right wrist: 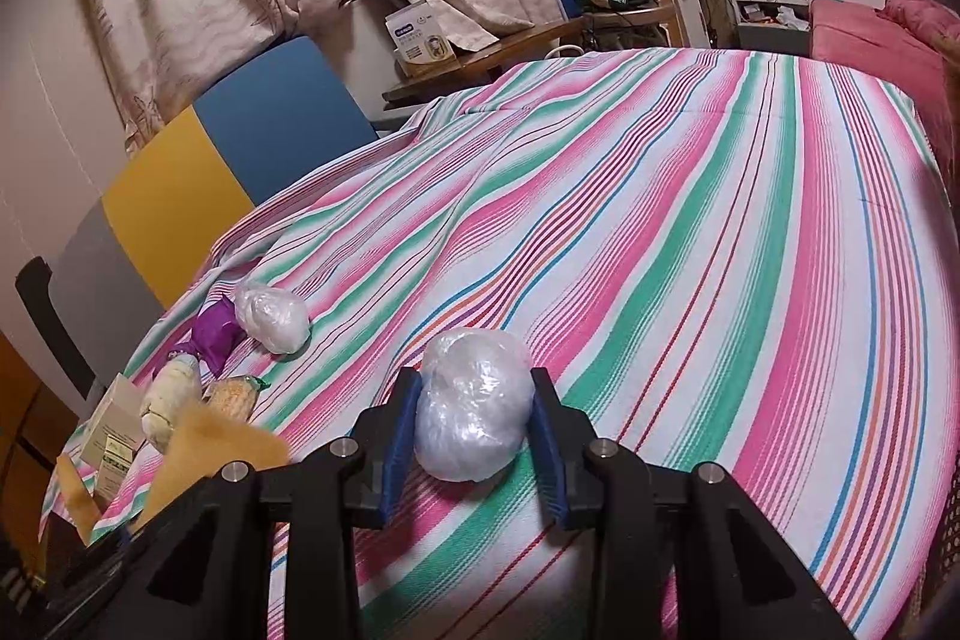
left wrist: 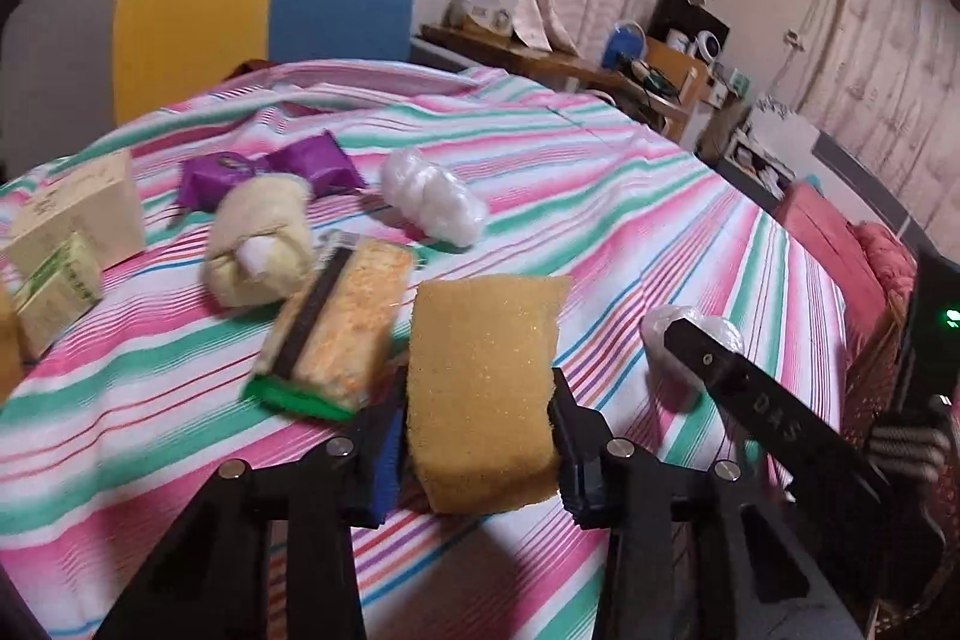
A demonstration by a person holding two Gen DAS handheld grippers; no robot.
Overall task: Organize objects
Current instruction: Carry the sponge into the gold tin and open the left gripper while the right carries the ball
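- Left wrist view: our left gripper point(left wrist: 480, 424) has its jaws pinching a yellow sponge point(left wrist: 486, 388), lifted above the striped bedspread point(left wrist: 630, 196). Ahead of it a loose cluster lies on the bed: a packaged scrubber point(left wrist: 336, 328), a cream plush toy point(left wrist: 258, 244), a purple pouch point(left wrist: 276, 166), a white plastic bundle point(left wrist: 432, 196) and cream boxes point(left wrist: 72, 214). We judge the sorting partly done, with both carried items yet to be placed.
- Right wrist view: our right gripper point(right wrist: 474, 436) has its jaws closed around a second plastic-wrapped ball point(right wrist: 474, 406), just over the bedspread and well apart from the cluster at far left. Only this view shows the wide bare stretch of bed; only the left view shows the cluster plainly.
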